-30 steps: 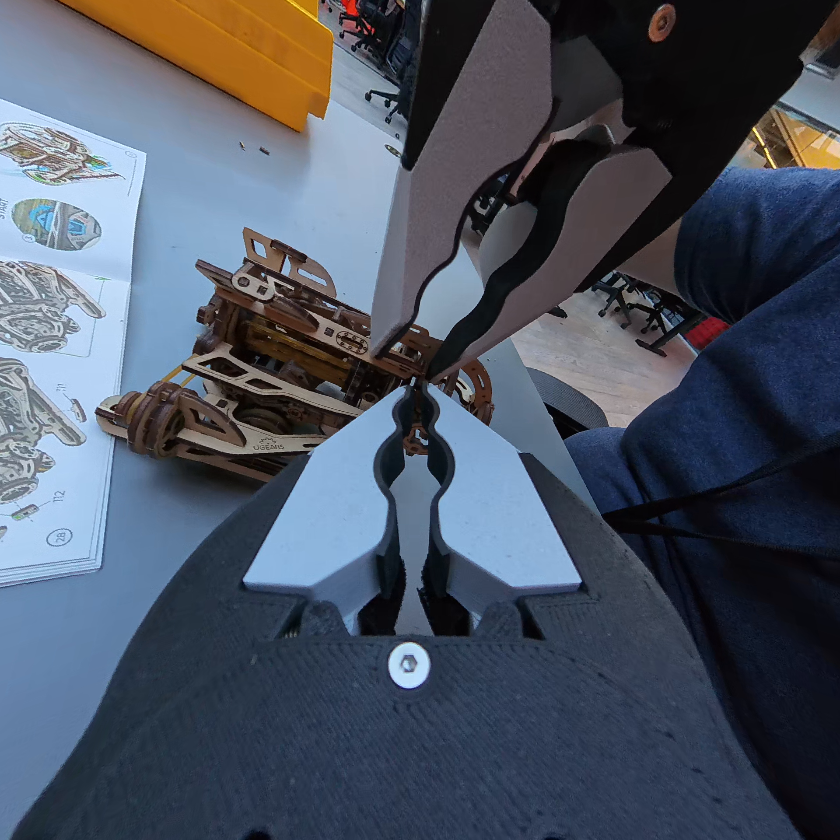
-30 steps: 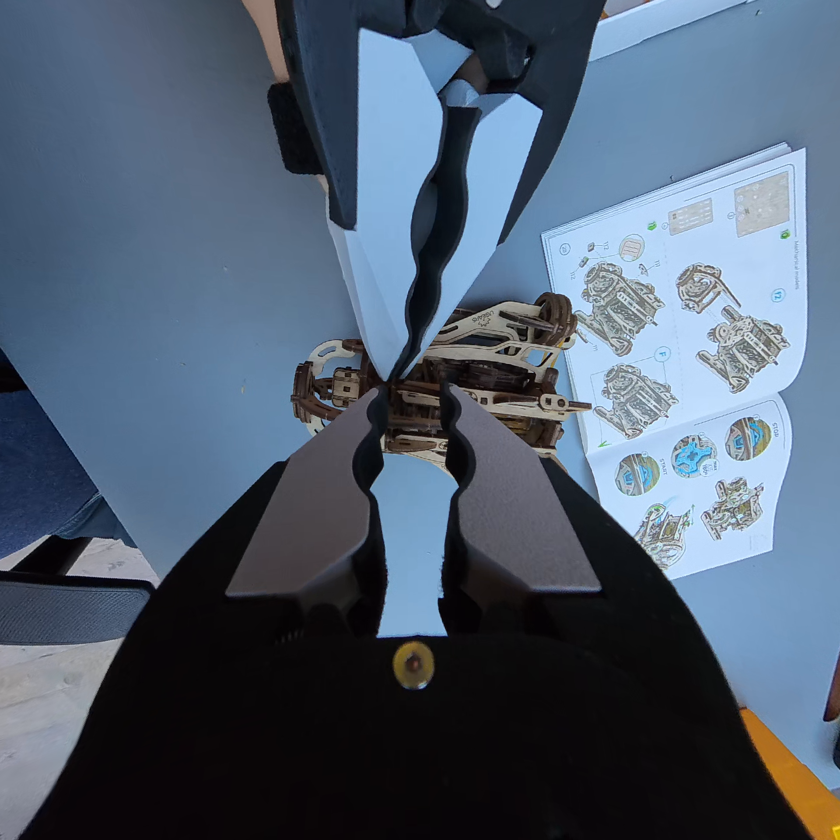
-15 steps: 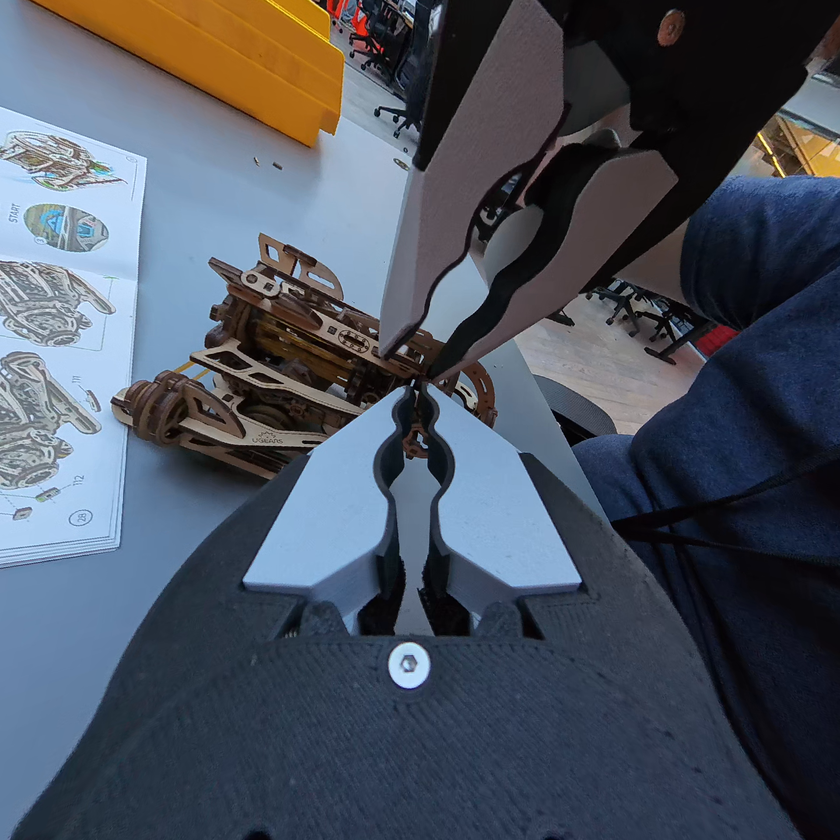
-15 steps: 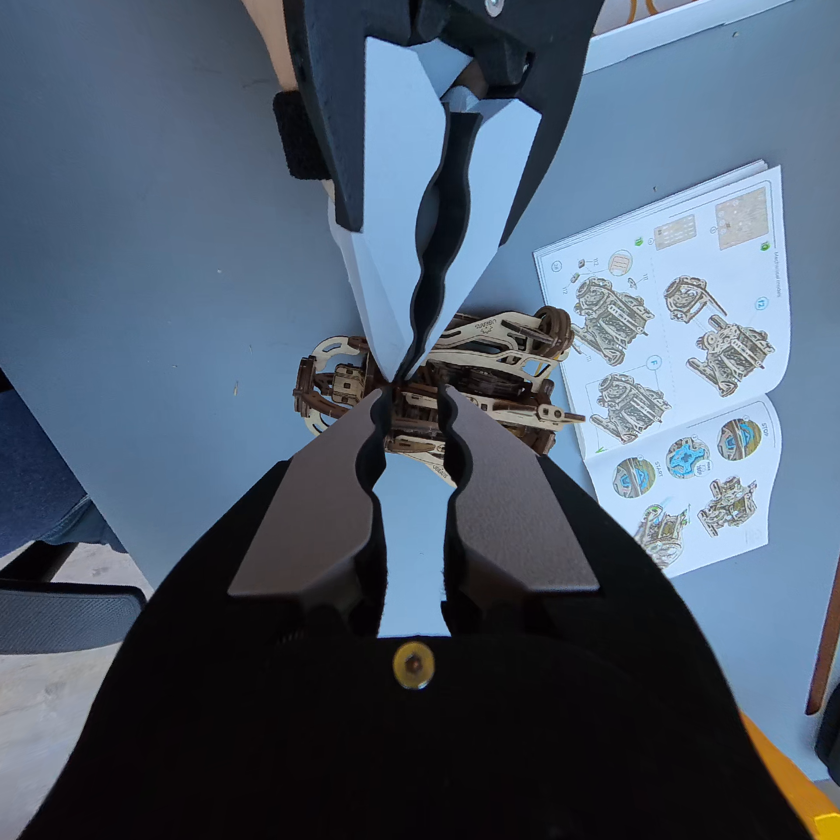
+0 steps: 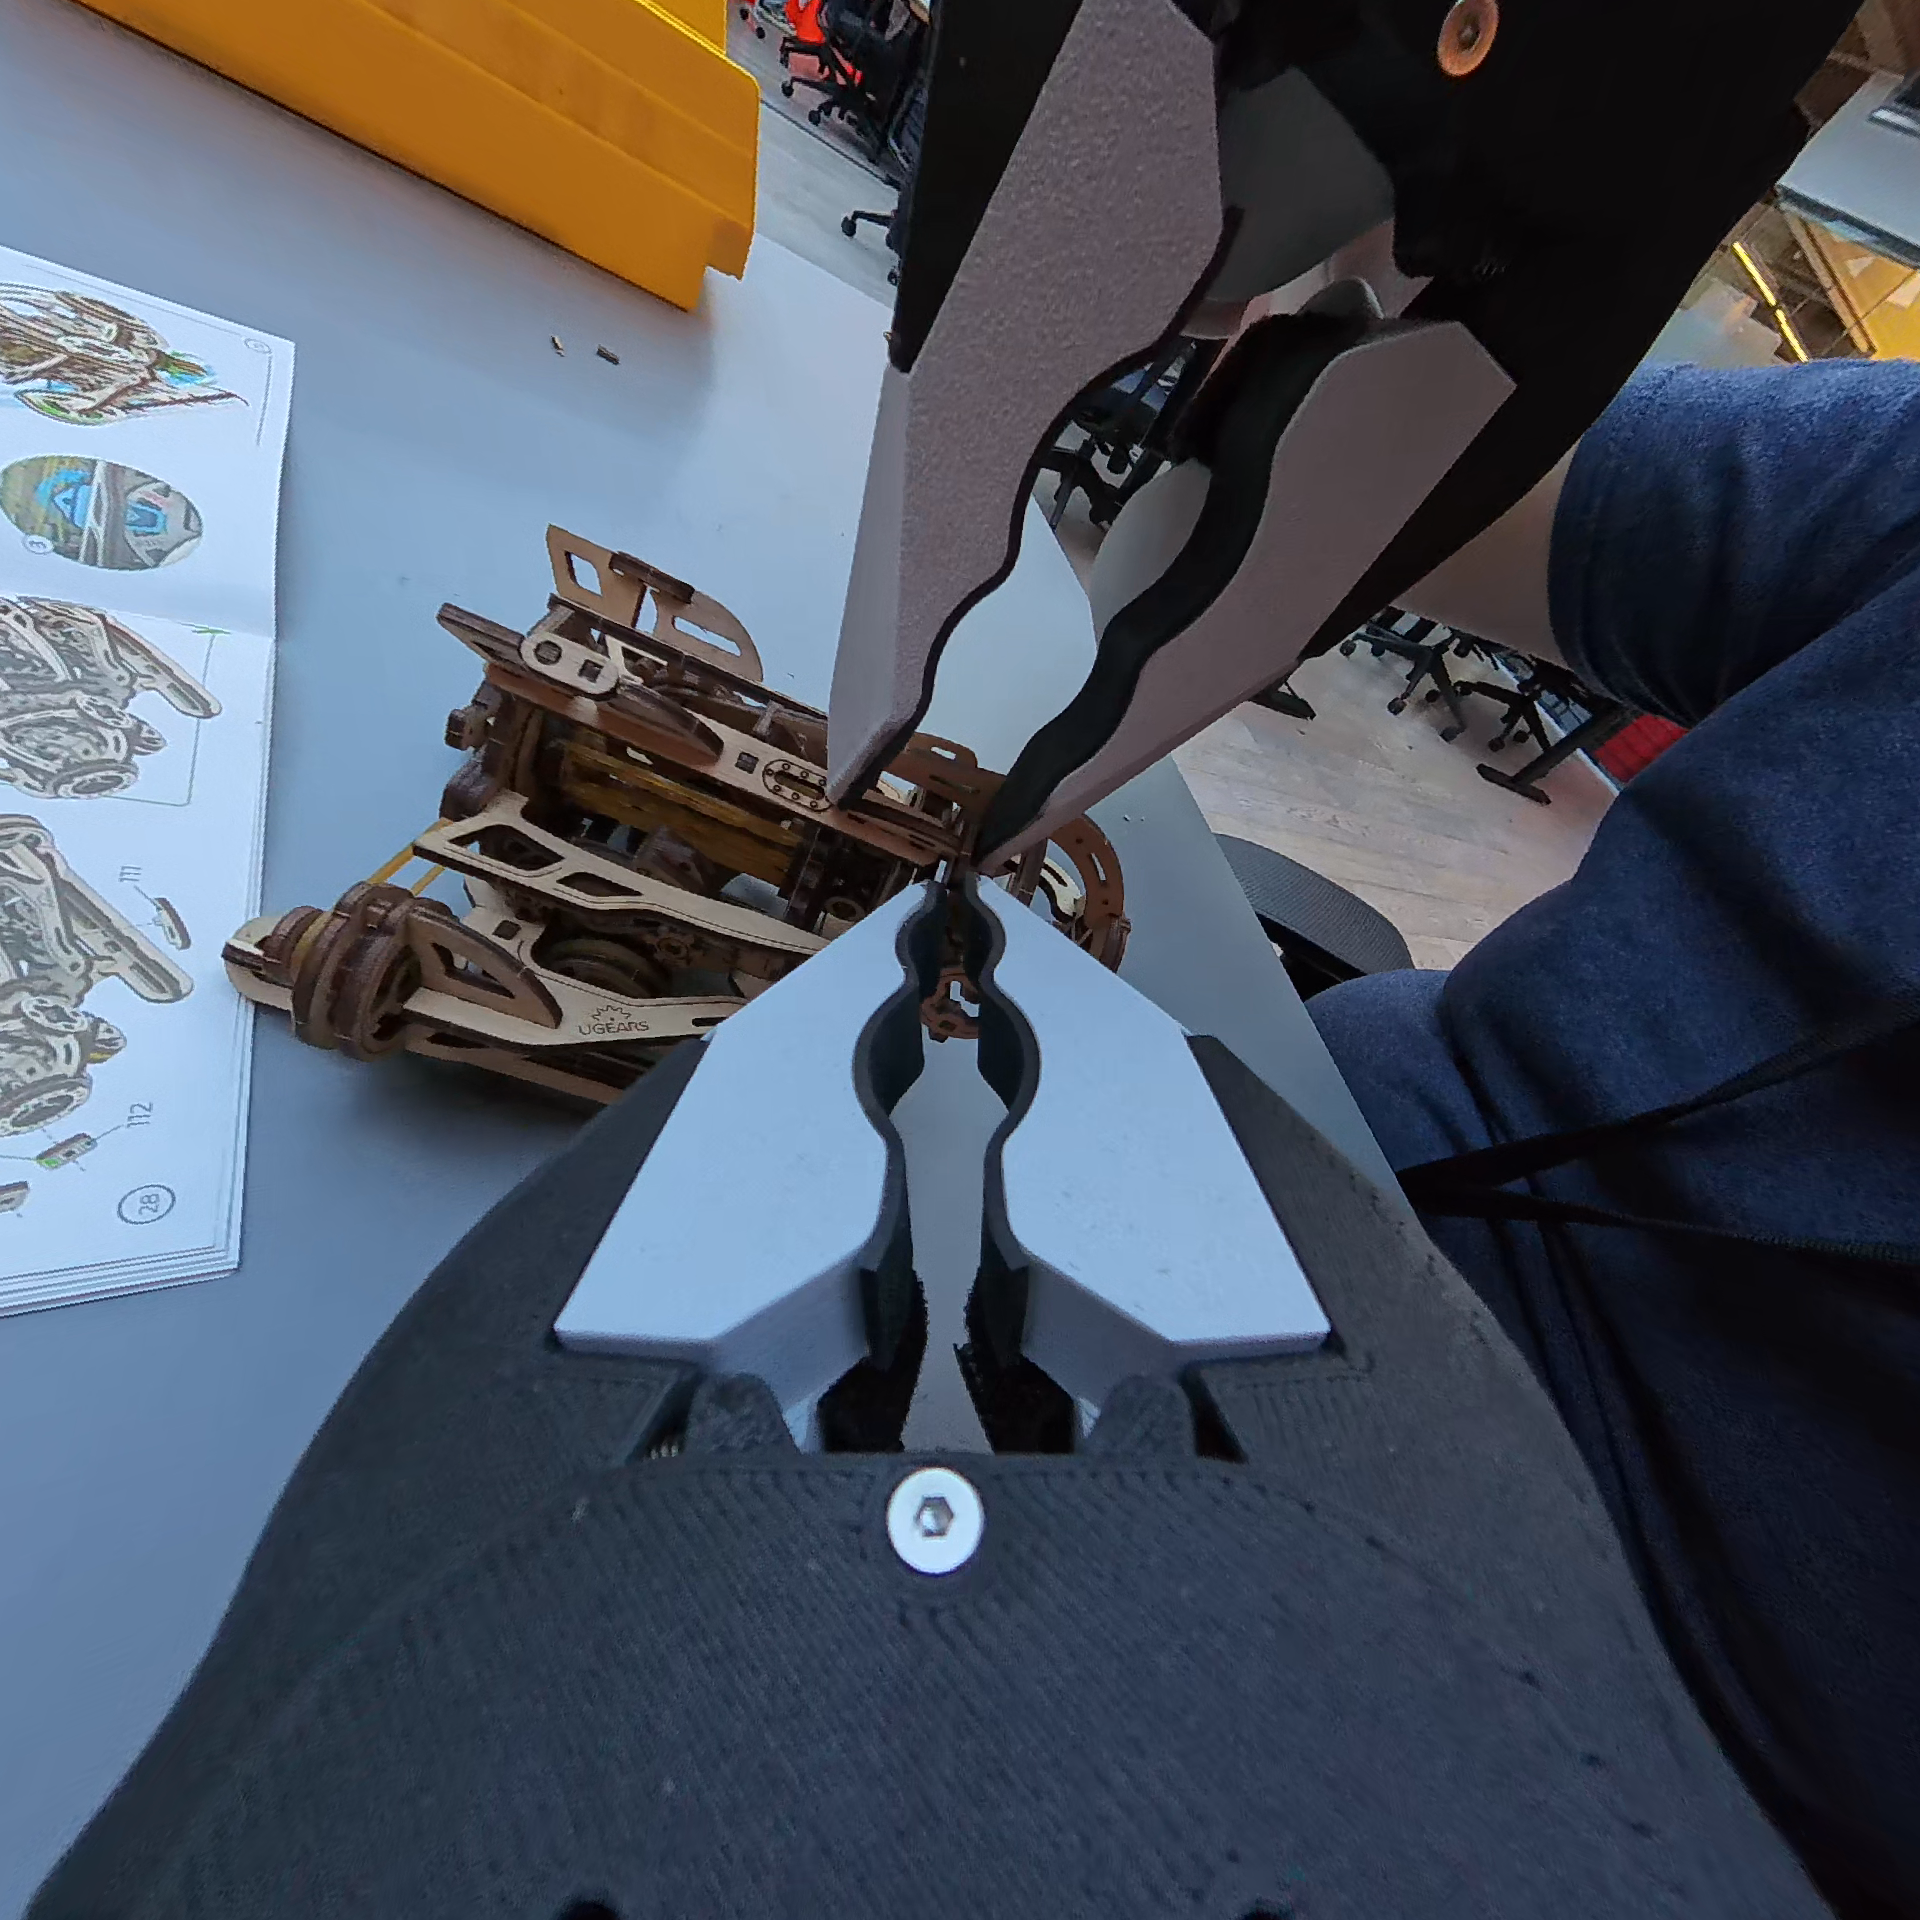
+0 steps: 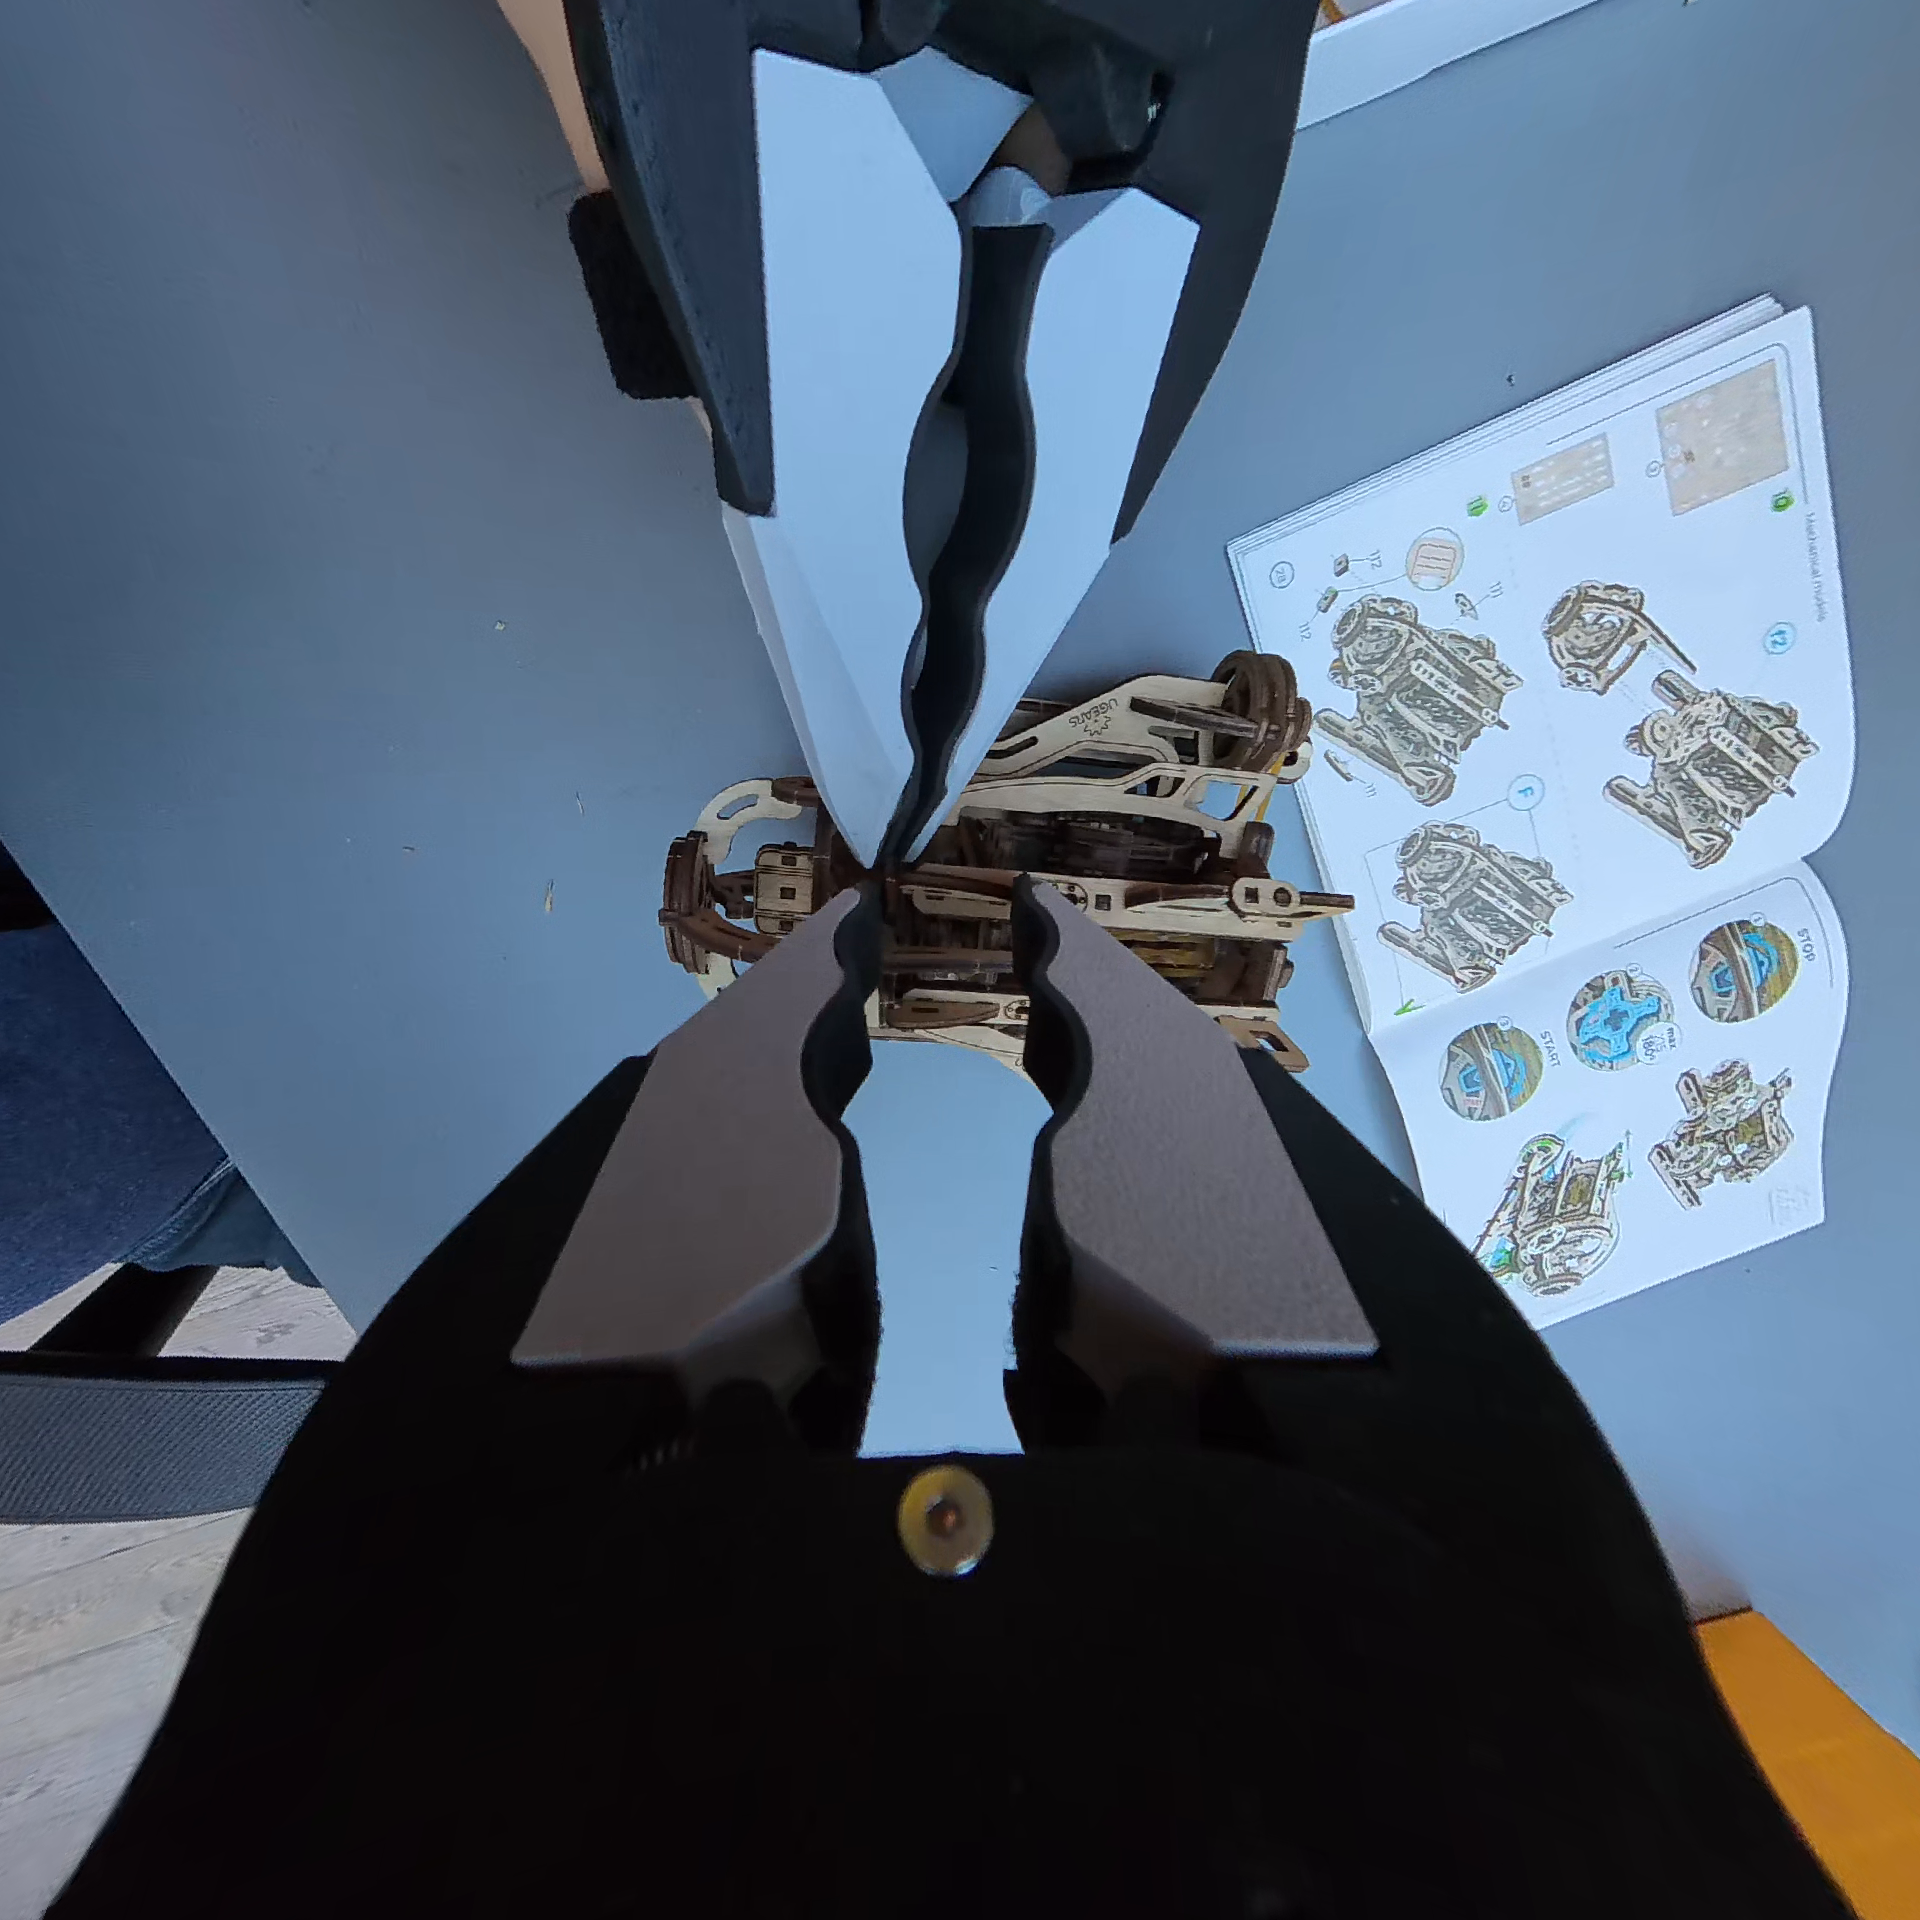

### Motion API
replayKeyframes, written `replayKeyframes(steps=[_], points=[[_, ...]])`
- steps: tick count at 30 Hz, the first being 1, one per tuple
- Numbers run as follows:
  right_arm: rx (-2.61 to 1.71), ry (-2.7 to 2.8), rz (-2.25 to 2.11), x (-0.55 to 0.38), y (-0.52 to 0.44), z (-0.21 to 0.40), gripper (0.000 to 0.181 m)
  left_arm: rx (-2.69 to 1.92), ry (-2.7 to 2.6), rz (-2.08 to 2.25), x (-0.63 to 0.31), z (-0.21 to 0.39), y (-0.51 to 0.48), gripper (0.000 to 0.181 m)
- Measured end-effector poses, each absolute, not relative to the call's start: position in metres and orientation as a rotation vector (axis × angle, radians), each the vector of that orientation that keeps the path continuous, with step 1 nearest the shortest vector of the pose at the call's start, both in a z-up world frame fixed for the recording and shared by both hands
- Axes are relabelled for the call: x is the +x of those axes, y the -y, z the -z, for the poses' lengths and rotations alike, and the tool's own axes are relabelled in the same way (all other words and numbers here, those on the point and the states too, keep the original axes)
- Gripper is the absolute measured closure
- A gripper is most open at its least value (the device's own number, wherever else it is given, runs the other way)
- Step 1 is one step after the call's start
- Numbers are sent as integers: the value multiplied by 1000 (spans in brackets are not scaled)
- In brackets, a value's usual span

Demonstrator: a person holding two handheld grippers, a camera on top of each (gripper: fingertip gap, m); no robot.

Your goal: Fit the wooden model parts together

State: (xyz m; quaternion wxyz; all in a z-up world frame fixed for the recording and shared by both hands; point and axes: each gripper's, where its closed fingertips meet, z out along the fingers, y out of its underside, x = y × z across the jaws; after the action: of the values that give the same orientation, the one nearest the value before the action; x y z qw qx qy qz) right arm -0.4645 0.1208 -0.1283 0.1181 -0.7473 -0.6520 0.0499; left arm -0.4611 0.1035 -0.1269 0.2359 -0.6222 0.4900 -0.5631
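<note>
Both claws meet over the wooden model (image 5: pixel 665 862). Left claw (image 5: pixel 948 883) pinches something tiny, perhaps a peg; right claw (image 6: pixel 940 899) spread, steadying the frame.

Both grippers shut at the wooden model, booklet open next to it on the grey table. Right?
Not quite: only the left gripper is shut. The right wrist view shows the right gripper open, fingers apart over the wooden model. The booklet does lie open beside it on the grey table.

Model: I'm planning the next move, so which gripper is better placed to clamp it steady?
Right gripper: open, fingers straddling the model. The left gripper is shut, with only its tips at the model's end.
</note>
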Motion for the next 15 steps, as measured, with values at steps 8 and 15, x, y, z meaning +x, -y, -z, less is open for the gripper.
replayKeyframes(steps=[8, 15], points=[[-2190, 1903, -153, -464, -121, 129, 158, -1687, -1351, 1544, -461, 128, -103, 181], [-2189, 1910, -132, -464, -122, 129, 158, -1717, -1309, 1593, -461, 127, -105, 181]])
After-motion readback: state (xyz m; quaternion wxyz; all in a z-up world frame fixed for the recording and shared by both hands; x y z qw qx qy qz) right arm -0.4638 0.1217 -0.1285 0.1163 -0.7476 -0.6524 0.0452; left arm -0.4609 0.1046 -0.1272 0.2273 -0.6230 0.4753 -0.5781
